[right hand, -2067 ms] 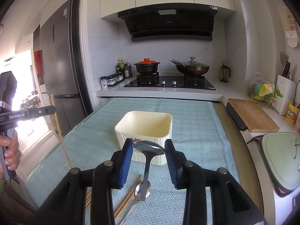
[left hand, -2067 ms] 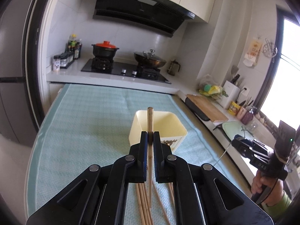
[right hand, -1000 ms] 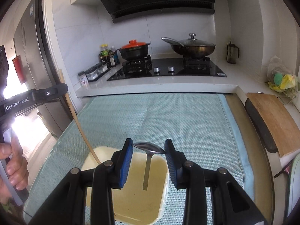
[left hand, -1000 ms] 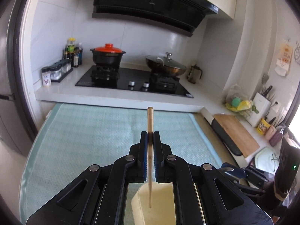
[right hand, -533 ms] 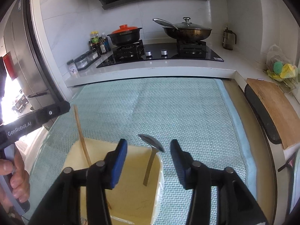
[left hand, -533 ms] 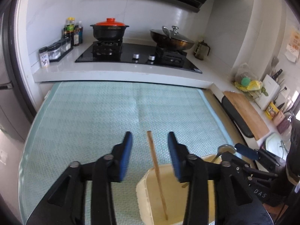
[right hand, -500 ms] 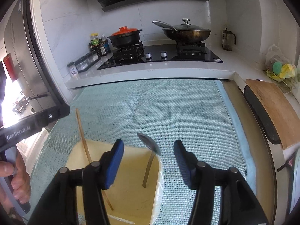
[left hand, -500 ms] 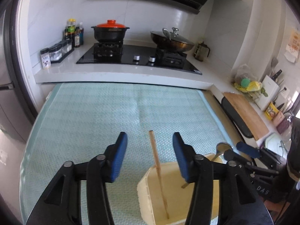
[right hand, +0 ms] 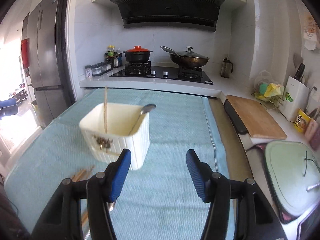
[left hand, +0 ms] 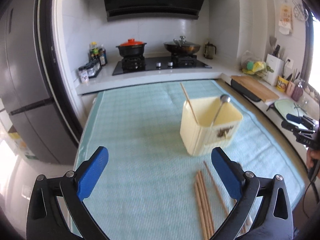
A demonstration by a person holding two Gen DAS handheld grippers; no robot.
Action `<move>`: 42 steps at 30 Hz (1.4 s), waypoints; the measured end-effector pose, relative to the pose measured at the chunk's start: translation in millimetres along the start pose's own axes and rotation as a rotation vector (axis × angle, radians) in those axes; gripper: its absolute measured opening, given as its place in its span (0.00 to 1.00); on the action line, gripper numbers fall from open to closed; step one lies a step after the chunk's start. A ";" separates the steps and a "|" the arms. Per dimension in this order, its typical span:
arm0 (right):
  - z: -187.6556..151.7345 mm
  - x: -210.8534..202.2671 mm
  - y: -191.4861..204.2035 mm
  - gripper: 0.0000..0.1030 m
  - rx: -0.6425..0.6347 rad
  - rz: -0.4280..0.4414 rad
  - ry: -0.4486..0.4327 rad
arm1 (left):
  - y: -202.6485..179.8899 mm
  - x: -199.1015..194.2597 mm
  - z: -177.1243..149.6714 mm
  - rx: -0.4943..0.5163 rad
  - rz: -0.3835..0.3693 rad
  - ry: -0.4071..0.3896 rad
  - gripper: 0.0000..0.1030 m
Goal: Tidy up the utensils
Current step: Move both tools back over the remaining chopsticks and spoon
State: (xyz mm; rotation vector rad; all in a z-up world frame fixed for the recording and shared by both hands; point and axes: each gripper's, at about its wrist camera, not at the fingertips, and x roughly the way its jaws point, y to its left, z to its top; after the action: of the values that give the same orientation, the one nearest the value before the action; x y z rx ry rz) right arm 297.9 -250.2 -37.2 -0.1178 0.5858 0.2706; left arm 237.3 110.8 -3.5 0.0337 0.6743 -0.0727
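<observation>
A cream square utensil holder (left hand: 208,132) stands on the teal mat; it also shows in the right wrist view (right hand: 118,134). One wooden chopstick (left hand: 189,103) and a metal spoon (left hand: 221,108) lean inside it, also seen as the chopstick (right hand: 105,108) and spoon (right hand: 143,115) from the right. Several loose chopsticks (left hand: 204,200) lie on the mat near my left gripper (left hand: 160,176), which is open and empty. My right gripper (right hand: 159,174) is open and empty, right of the holder. Chopstick ends (right hand: 82,173) show by its left finger.
The teal mat (left hand: 140,140) covers the counter. A stove with a red-lidded pot (right hand: 138,55) and a wok (right hand: 188,59) is at the back. A wooden cutting board (right hand: 254,116) and a green lidded tray (right hand: 294,176) lie to the right. A fridge (left hand: 22,84) stands left.
Both grippers opened, leaving the chopstick and the spoon standing in the holder, then pulled back and up from it; their jaws are now wider apart.
</observation>
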 end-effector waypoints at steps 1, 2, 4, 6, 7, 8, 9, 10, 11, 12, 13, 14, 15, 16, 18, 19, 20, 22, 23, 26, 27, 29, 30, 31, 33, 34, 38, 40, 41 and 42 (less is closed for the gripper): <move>-16.7 -8.7 2.6 0.57 -0.004 -0.013 0.000 | 0.2 -3.6 -16.4 -0.008 0.002 0.020 1.00; -33.7 -16.4 5.7 0.57 -0.010 -0.029 0.003 | 0.0 -6.1 -31.1 -0.021 0.001 0.033 1.00; -65.9 -29.8 11.2 0.57 -0.008 -0.062 0.010 | -2.3 -10.1 -63.4 -0.047 0.013 0.051 1.00; -94.3 -38.9 16.0 0.57 0.023 -0.079 0.029 | -9.3 -10.5 -92.0 -0.076 0.024 0.077 1.00; -106.5 -42.0 18.2 0.57 0.044 -0.085 0.041 | -12.4 -9.3 -103.9 -0.095 0.015 0.096 1.00; -116.8 -44.2 20.7 0.57 0.065 -0.089 0.053 | -14.4 -7.6 -112.8 -0.116 0.003 0.113 1.00; -126.8 -46.4 22.5 0.57 0.081 -0.089 0.063 | -17.4 -6.4 -121.1 -0.136 -0.007 0.125 1.00; -134.0 -47.7 25.4 0.57 0.090 -0.087 0.073 | -19.9 -4.3 -126.5 -0.153 -0.014 0.132 1.00; -139.5 -48.7 28.5 0.57 0.090 -0.082 0.080 | -21.1 -3.7 -131.5 -0.167 -0.021 0.134 1.00; -144.1 -48.9 32.1 0.57 0.084 -0.078 0.085 | -22.2 -2.1 -134.5 -0.181 -0.031 0.137 1.00; -146.5 -48.2 35.5 0.57 0.074 -0.076 0.088 | -23.0 -0.1 -136.0 -0.193 -0.040 0.141 1.00; -149.1 -48.3 38.6 0.57 0.063 -0.076 0.091 | -23.8 1.6 -136.6 -0.202 -0.044 0.144 1.00; -150.7 -47.7 41.3 0.57 0.059 -0.074 0.092 | -24.7 2.9 -136.6 -0.206 -0.046 0.145 0.99; -151.7 -47.3 43.1 0.57 0.063 -0.072 0.090 | -25.5 3.3 -138.8 -0.202 -0.045 0.144 0.99; -152.7 -45.4 45.2 0.57 0.073 -0.067 0.090 | -27.4 5.5 -138.8 -0.188 -0.028 0.146 0.99; -153.1 -43.7 46.5 0.57 0.079 -0.061 0.094 | -27.9 5.8 -139.6 -0.182 -0.020 0.145 0.99; -153.7 -42.3 48.2 0.57 0.083 -0.055 0.099 | -28.2 6.4 -140.4 -0.178 -0.019 0.144 0.99; -155.0 -40.0 53.2 0.57 0.083 -0.047 0.105 | -29.7 9.9 -141.4 -0.175 -0.027 0.147 1.00; -155.6 -38.8 55.7 0.57 0.079 -0.040 0.109 | -30.7 12.4 -142.1 -0.173 -0.031 0.150 0.99; -158.6 -37.6 63.0 0.57 0.068 -0.030 0.118 | -35.8 25.4 -144.0 -0.159 -0.037 0.169 0.99; -159.5 -37.4 65.1 0.57 0.064 -0.028 0.122 | -37.8 31.5 -144.3 -0.155 -0.035 0.180 0.99; -161.3 -36.5 68.0 0.57 0.062 -0.026 0.129 | -41.3 41.9 -145.8 -0.146 -0.038 0.199 0.99; -162.0 -36.2 68.8 0.57 0.062 -0.026 0.132 | -42.9 45.9 -146.8 -0.142 -0.040 0.204 0.99; -162.5 -36.1 69.3 0.57 0.063 -0.027 0.134 | -44.7 50.6 -147.0 -0.137 -0.040 0.208 0.99; -164.1 -36.0 69.8 0.57 0.065 -0.025 0.140 | -46.0 57.6 -147.3 -0.133 -0.034 0.214 0.99; -164.4 -35.6 70.1 0.57 0.064 -0.024 0.142 | -45.9 61.7 -146.7 -0.135 -0.030 0.214 0.99; -165.7 -33.0 73.8 0.57 0.058 -0.015 0.153 | -43.2 81.0 -143.1 -0.156 -0.027 0.232 0.99; -165.5 -32.4 75.7 0.57 0.053 -0.010 0.154 | -42.6 89.8 -142.8 -0.160 -0.016 0.244 0.99; -165.5 -32.5 76.8 0.57 0.051 -0.008 0.154 | -42.1 93.7 -142.7 -0.162 -0.014 0.249 0.99; -165.3 -32.6 77.0 0.57 0.049 -0.007 0.154 | -42.2 96.9 -143.1 -0.165 -0.013 0.256 0.99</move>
State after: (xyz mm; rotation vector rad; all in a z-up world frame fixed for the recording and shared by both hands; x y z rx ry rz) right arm 162.4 -214.3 -158.3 -0.0935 0.7441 0.2415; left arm 220.4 71.1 -176.1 -0.1218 0.9346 -0.0254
